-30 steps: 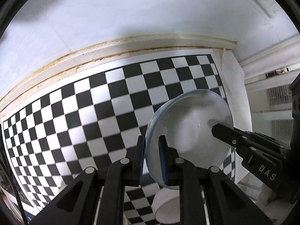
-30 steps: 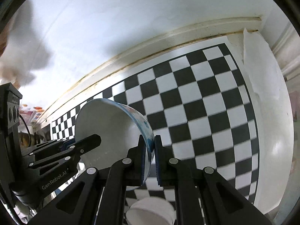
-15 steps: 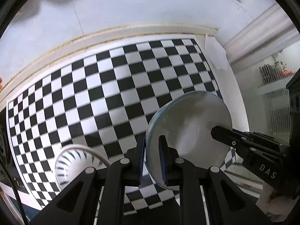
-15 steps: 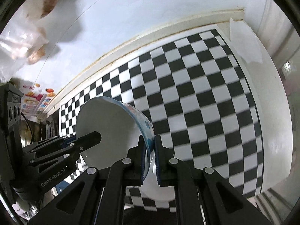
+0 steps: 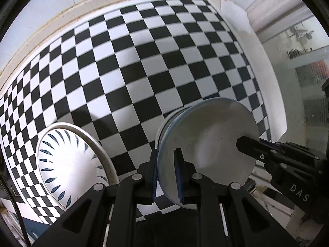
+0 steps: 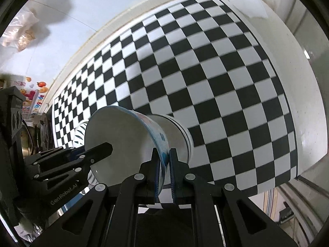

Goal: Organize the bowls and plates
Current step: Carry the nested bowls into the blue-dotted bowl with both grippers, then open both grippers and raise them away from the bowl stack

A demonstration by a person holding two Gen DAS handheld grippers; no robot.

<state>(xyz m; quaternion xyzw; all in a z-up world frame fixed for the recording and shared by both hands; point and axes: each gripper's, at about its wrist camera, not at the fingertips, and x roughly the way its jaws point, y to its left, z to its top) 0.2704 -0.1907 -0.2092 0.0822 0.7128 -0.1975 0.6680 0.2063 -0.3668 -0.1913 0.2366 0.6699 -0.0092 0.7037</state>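
Both grippers hold one white bowl with a blue pattern (image 5: pixel 207 144) by opposite rims, above the checkered table. My left gripper (image 5: pixel 166 175) is shut on its left rim. My right gripper (image 6: pixel 164 170) is shut on its right rim, and the bowl (image 6: pixel 123 142) fills the left-centre of that view. A second white bowl (image 6: pixel 176 133) sits directly behind or beneath the held one; I cannot tell whether they touch. A white plate with blue leaf marks (image 5: pixel 67 164) lies on the table at the left.
The black-and-white checkered cloth (image 5: pixel 144 61) covers the table up to a white wall at the back. A white table edge (image 6: pixel 298 82) runs along the right. Clutter and packets (image 6: pixel 22 39) sit at the far left.
Both grippers have risen and pulled back with the bowl, so more of the table shows. The leaf-pattern plate has come into view at the left.
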